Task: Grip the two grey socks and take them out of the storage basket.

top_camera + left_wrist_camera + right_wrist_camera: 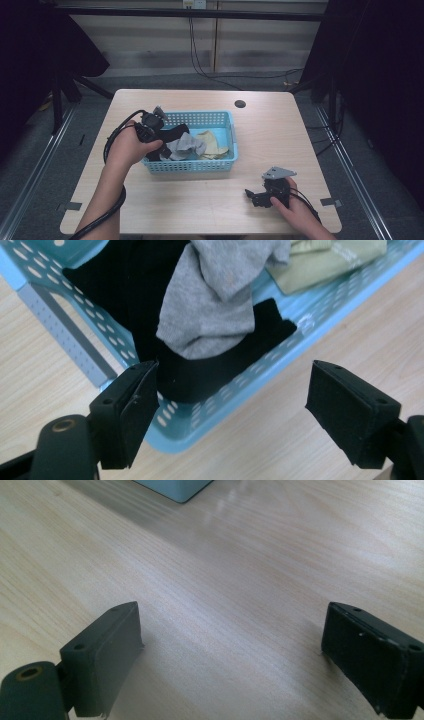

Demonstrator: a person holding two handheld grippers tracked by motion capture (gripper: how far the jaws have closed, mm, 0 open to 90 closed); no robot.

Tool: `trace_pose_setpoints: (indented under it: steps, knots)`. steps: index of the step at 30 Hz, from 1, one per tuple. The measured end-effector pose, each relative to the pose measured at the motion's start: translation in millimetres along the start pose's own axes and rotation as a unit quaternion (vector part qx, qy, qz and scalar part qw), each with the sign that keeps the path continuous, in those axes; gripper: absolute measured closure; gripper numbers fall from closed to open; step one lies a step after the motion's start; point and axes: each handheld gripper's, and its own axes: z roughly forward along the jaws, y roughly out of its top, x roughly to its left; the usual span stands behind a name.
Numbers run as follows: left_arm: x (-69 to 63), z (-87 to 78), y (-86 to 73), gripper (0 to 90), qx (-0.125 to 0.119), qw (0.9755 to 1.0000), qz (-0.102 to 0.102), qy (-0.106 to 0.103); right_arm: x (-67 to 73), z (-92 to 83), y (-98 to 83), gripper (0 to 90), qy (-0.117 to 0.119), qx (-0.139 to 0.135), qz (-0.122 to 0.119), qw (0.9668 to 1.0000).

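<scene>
left gripper [159, 145]: black, thick cable | right gripper [256, 196]: black, grey three-cornered plate

High view looks down on the table [280, 130]; left gripper view closes on the shared basket [280, 347]

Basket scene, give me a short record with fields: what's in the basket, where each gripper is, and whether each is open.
basket: blue basket mid-table
contents: black sock, grey sock, tan sock
black sock: hangs over the near rim at the basket's left end
left gripper: open, over that end, holding nothing
right gripper: open, low over bare table, right of the basket
</scene>
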Motion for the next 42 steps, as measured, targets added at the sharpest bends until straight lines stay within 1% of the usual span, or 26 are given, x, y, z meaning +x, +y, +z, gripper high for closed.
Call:
trace_pose_setpoints:
  steps: [5,6,7,11,13,16,18,19,27,30,32,34,37,38,41,42]
  knots:
    - [-1.1,6.9,9.0,21.0,0.000,1.0000,-0.004,0.005,0.0,0.0,0.0,8.7,0.000,0.000,0.000,1.0000]
    - [-1.2,8.0,10.8,21.0,-0.001,1.0000,-0.002,0.004,0.0,0.0,0.0,8.7,0.000,0.000,0.000,1.0000]
    - [-1.4,9.3,13.1,21.1,-0.001,1.0000,0.004,0.003,0.0,0.0,0.0,8.6,0.000,0.000,0.000,1.0000]
    - [-1.0,13.4,19.3,22.6,-0.013,0.9998,-0.013,0.002,0.0,0.0,0.0,8.7,0.000,0.000,0.000,1.0000]
    - [0.1,16.7,22.7,22.7,-0.022,0.9993,-0.029,-0.003,0.0,0.0,0.0,8.7,0.000,0.000,0.000,1.0000]
    - [-0.6,22.5,26.9,23.2,-0.015,0.9995,-0.028,-0.003,0.0,0.0,0.0,8.7,0.000,0.000,0.000,1.0000]
    - [-1.9,26.7,29.9,27.8,-0.016,0.9996,-0.022,-0.002,-0.1,0.0,0.0,8.7,0.000,0.000,0.001,1.0000]
    - [-2.8,28.3,31.5,28.5,-0.016,0.9995,-0.027,-0.004,-0.1,0.0,0.0,8.7,0.000,0.000,0.000,1.0000]
    - [-9.7,45.6,43.6,30.1,-0.007,0.9993,-0.035,-0.010,-0.1,0.0,0.0,8.7,0.000,0.000,0.000,1.0000]
    - [-7.6,50.1,47.1,30.1,-0.006,0.9990,-0.042,-0.012,-0.1,0.0,0.0,8.7,0.001,0.000,0.000,1.0000]
    - [-6.2,52.5,49.4,30.1,-0.006,0.9991,-0.042,-0.004,-0.1,0.0,0.0,8.7,0.001,0.000,0.000,1.0000]
    - [-4.5,55.0,51.1,30.1,-0.005,0.9988,-0.048,-0.009,0.0,-0.1,0.1,8.7,0.001,0.000,0.002,1.0000]
    - [-3.0,63.4,52.3,30.1,-0.002,0.9982,-0.058,-0.014,-0.3,0.0,0.0,8.7,0.001,-0.001,0.000,1.0000]
    - [-2.7,67.9,52.6,30.2,0.004,0.9983,-0.056,-0.015,-0.3,0.0,0.0,8.7,0.001,-0.001,0.000,1.0000]
    - [-3.4,77.5,52.8,31.1,0.006,0.9978,-0.063,-0.020,-0.7,0.2,0.0,8.7,0.001,-0.002,-0.003,1.0000]
    - [-3.0,80.8,52.9,31.2,0.007,0.9977,-0.063,-0.024,-0.6,0.1,0.0,8.7,0.001,-0.002,-0.002,1.0000]
